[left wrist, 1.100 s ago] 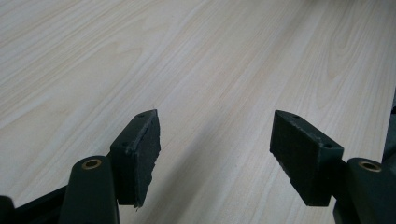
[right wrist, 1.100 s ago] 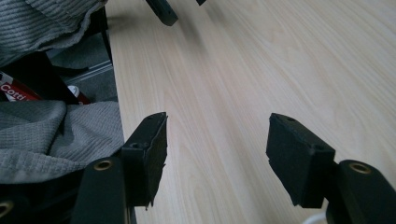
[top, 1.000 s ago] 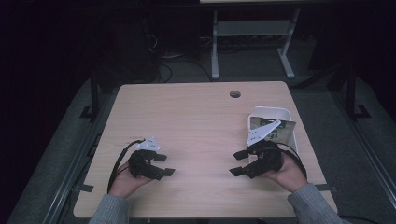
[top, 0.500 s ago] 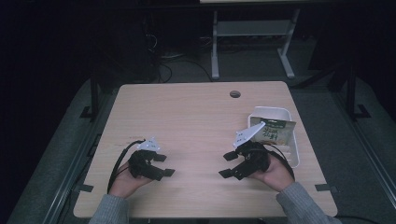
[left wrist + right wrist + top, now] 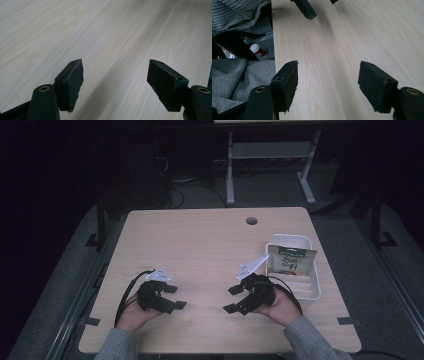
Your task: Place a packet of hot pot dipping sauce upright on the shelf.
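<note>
A green and tan snack packet (image 5: 291,259) stands upright in the white bin (image 5: 309,292) at the tabletop's (image 5: 200,240) right edge; its print is too small to read. The right claw (image 5: 234,299) lies just left of the bin, released and empty. The left claw (image 5: 173,296), well apart, is also released over bare wood. A red-and-white cup (image 5: 258,50) sits on the floor

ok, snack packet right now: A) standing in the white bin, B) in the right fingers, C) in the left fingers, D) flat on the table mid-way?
A: the snack packet stands in the white bin at the table's right edge, while the right gripper and left gripper are both open with nothing between them.
</note>
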Available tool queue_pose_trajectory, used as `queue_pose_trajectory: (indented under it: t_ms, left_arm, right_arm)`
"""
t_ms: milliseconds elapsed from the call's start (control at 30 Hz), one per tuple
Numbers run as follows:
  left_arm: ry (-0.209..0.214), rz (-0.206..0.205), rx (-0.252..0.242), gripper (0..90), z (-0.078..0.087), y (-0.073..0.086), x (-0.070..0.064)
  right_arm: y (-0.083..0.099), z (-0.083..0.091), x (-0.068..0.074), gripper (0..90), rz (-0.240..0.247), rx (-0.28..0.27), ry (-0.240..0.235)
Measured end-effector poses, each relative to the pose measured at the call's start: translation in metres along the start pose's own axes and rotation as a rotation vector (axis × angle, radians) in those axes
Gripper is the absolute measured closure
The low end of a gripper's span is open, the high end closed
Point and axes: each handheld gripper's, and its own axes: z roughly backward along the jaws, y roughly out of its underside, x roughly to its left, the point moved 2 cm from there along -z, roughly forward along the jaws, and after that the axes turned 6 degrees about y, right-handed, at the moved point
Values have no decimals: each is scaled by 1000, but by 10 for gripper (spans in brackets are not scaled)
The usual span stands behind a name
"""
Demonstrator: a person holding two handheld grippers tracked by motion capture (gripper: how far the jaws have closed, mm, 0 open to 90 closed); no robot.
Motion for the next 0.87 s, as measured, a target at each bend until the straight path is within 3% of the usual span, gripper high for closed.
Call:
queue_pose_trajectory:
  t_ms: [500,867]
  left_arm:
    - [-1,-3,2,283,-2,0,-1]
    - [-5,-5,19,280,-6,2,-1]
  right_arm:
    - [9,-26,10,303,1,8,-17]
    - [28,-43,18,295,6,21,-9]
